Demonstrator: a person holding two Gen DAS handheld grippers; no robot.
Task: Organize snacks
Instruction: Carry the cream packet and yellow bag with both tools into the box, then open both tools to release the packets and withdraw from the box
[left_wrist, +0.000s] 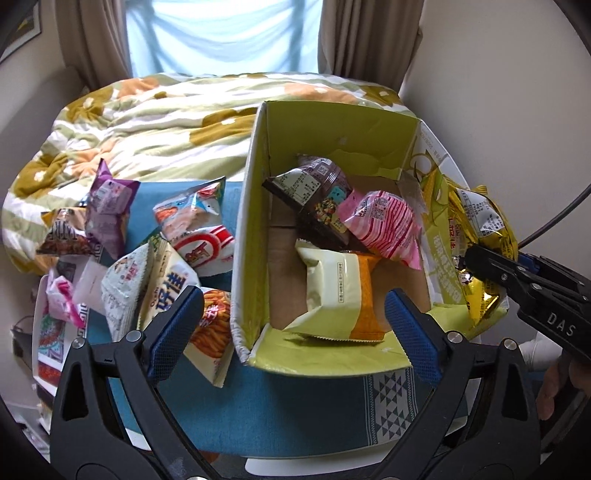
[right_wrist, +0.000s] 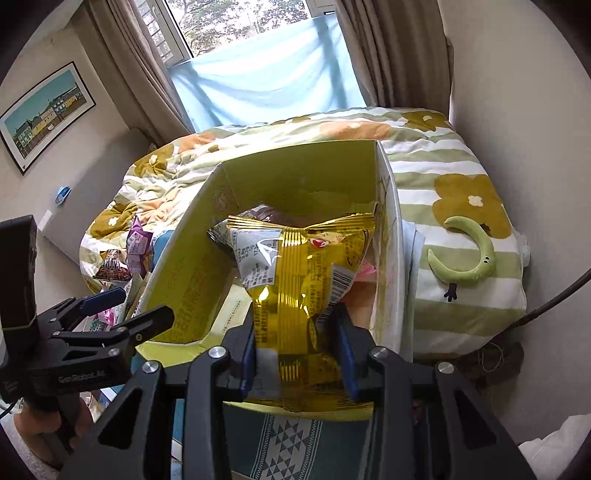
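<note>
A yellow-green cardboard box (left_wrist: 332, 122) was stood open on a blue patterned cloth (left_wrist: 258, 406) before a flowered quilt (left_wrist: 155, 122). The left gripper (left_wrist: 291, 325) was held over the box's near edge with its jaws spread wide and nothing between them; a cream-and-orange packet (left_wrist: 332, 291) was seen lying on the box floor just beyond them. A brown packet (left_wrist: 314, 188) and a pink striped packet (left_wrist: 384, 221) were lying deeper in the box. The right gripper (right_wrist: 299, 354) was clamped narrowly on a gold snack bag (right_wrist: 295, 266), held above the box's right side. More snack packets (left_wrist: 166, 251) were piled on the cloth left of the box.
</note>
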